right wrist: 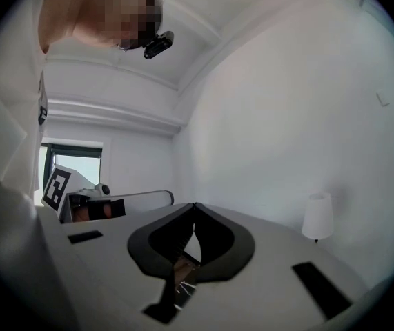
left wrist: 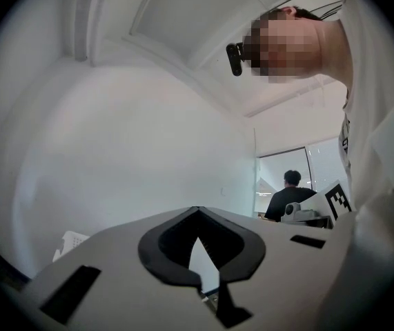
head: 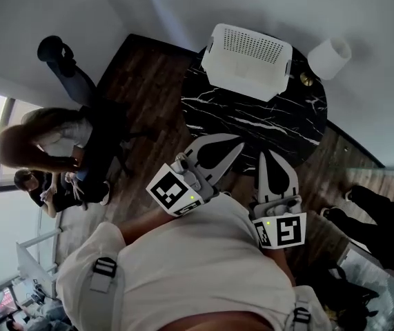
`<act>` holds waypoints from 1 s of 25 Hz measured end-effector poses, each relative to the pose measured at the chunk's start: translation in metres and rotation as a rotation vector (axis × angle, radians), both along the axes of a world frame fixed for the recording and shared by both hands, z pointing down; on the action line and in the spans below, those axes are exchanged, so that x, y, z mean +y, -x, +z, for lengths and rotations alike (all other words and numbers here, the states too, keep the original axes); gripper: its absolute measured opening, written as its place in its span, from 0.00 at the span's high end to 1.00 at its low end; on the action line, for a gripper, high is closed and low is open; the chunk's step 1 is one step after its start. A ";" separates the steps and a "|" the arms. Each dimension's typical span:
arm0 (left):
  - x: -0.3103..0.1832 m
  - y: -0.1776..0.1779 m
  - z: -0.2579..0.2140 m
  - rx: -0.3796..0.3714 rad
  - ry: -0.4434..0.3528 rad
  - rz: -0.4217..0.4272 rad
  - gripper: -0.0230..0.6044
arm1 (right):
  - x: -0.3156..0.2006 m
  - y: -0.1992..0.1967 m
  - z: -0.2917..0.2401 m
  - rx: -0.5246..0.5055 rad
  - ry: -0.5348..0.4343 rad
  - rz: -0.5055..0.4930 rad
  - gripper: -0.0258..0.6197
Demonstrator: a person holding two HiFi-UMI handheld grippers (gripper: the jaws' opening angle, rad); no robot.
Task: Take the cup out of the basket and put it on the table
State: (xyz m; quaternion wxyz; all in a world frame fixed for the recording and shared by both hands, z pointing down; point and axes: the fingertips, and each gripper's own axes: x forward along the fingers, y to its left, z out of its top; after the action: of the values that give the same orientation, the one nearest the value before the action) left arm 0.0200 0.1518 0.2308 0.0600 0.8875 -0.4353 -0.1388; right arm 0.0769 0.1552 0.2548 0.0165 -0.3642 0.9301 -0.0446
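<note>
You face the round black tabletop (head: 252, 126) with the job not yet begun. The white basket (head: 246, 61) sits at its far edge. The cup is out of sight, presumably inside it. Your left hand-held gripper (head: 239, 145) and right hand-held gripper (head: 265, 155) hover at the near edge, jaws together, holding nothing.

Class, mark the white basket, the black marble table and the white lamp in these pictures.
white basket (head: 241, 81): head view, on its near side wall.
black marble table (head: 252, 126): head view, on bare top before the basket.
white lamp (head: 329, 57): head view, on its shade.
</note>
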 end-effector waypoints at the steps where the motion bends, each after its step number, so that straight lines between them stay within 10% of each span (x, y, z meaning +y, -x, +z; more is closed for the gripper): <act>1: -0.010 0.010 -0.002 0.006 -0.003 0.005 0.95 | -0.010 0.009 -0.003 0.006 -0.005 0.005 0.95; 11: -0.092 0.087 0.002 0.026 0.012 0.041 0.95 | -0.088 0.086 0.000 0.050 0.008 0.040 0.95; 25: -0.118 0.068 -0.002 -0.004 0.013 0.064 0.95 | -0.116 0.072 -0.002 0.026 -0.001 0.051 0.95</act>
State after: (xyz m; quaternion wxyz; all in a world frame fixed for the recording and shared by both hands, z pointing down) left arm -0.0482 0.0342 0.2292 0.0693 0.9008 -0.4077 -0.1324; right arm 0.0050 0.0393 0.2528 0.0058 -0.3885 0.9206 -0.0391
